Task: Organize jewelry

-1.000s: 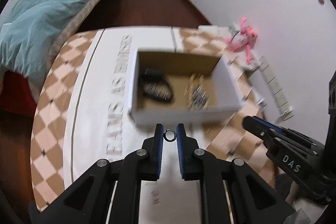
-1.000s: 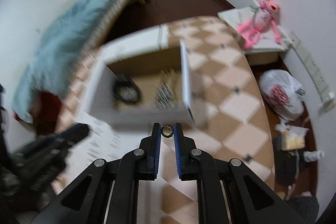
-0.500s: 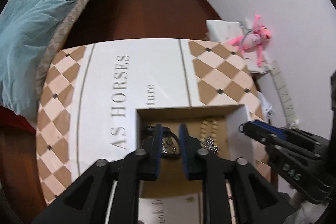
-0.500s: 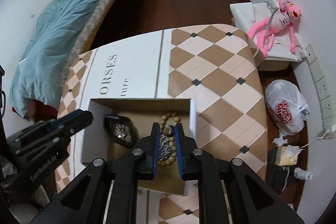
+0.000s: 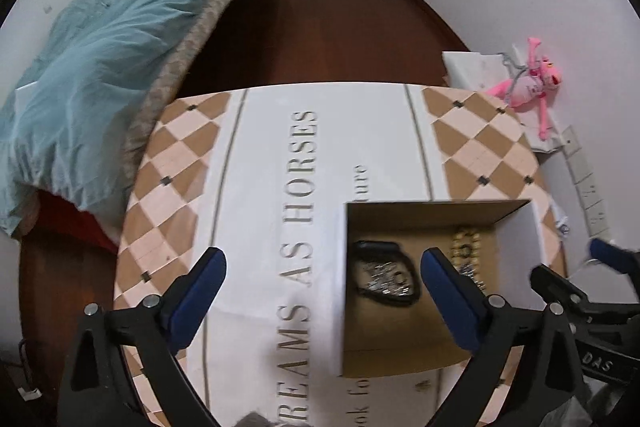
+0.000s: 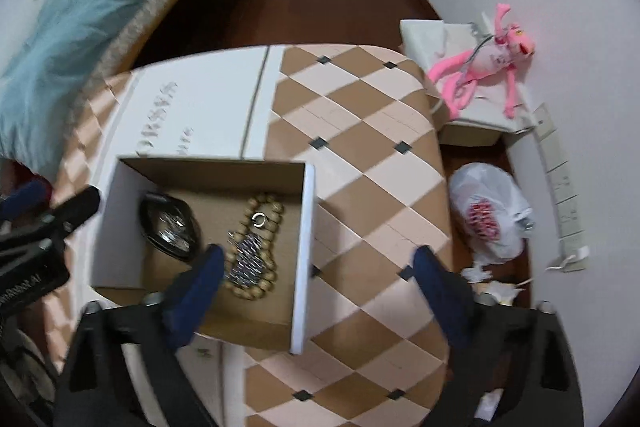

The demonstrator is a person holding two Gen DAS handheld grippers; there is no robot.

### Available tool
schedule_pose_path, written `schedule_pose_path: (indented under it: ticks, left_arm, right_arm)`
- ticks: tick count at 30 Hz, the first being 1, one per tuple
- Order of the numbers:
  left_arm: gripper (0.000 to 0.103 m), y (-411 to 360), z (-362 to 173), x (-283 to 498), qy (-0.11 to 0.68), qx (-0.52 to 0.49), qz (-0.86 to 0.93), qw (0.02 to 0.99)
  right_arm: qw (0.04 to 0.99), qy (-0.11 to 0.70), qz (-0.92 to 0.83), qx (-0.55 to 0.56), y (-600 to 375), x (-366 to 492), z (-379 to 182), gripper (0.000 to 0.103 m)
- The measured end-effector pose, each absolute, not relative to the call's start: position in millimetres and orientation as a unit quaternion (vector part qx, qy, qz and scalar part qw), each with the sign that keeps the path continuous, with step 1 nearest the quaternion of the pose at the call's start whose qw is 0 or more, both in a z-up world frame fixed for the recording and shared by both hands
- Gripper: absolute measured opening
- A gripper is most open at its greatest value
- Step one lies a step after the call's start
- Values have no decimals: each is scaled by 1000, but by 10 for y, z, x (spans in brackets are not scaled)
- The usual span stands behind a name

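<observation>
Left wrist view: the left gripper (image 5: 322,269) is spread wide, holding nothing, above the patterned tablecloth (image 5: 260,187). The cardboard box (image 5: 516,227) sits ahead and to the right. Inside lie a black bracelet (image 5: 386,277) with a silvery piece within its loop, and a beaded bracelet (image 5: 466,247) partly hidden behind the right finger.

Right wrist view: the right gripper (image 6: 316,261) is likewise spread and empty, over the box's right wall. In the box (image 6: 306,227), a small ring (image 6: 259,219) rests on the beaded bracelet (image 6: 256,259); the black bracelet (image 6: 170,227) lies to its left, apart. A pink plush toy (image 6: 480,67) lies beyond the table.
</observation>
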State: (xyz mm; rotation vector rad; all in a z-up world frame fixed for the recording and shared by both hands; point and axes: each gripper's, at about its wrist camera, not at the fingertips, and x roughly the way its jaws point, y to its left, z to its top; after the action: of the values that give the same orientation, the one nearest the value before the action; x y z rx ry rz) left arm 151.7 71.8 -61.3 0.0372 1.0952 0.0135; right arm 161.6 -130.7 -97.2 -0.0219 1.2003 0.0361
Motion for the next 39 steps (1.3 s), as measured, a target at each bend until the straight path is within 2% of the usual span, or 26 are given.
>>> schedule_pose_path:
  ticks: [8, 20, 24, 27, 29, 31, 35, 39]
  left_arm:
    - [103, 800, -593, 1256, 506, 15, 25, 862]
    - [103, 802, -234, 786, 459, 7, 17, 888]
    - [103, 832, -297, 586, 446, 11, 42, 894]
    - [103, 873, -590, 463, 460, 17, 64, 886]
    - [103, 890, -841, 451, 484, 22, 72, 872]
    - [103, 917, -1033, 432, 500, 26, 78, 862]
    - [103, 977, -1251, 391, 518, 28, 90, 850]
    - [103, 1008, -1301, 356, 522, 28, 95, 847]
  right_arm:
    - [829, 558, 8, -31, -1205, 1423, -952, 99]
    - [863, 504, 22, 1, -1150, 874, -474, 100]
    - [866, 499, 30, 22, -1162, 648, -604, 100]
    - [861, 505, 41, 52, -1183, 525, -913, 99]
    - [854, 512, 51, 69, -1181, 504, -1141, 94]
    - [848, 521, 56, 76, -1159, 503, -1348, 76]
    - [847, 522, 59, 77, -1077, 530, -1631, 75]
    - [852, 516, 57, 64, -970, 550, -1749, 62]
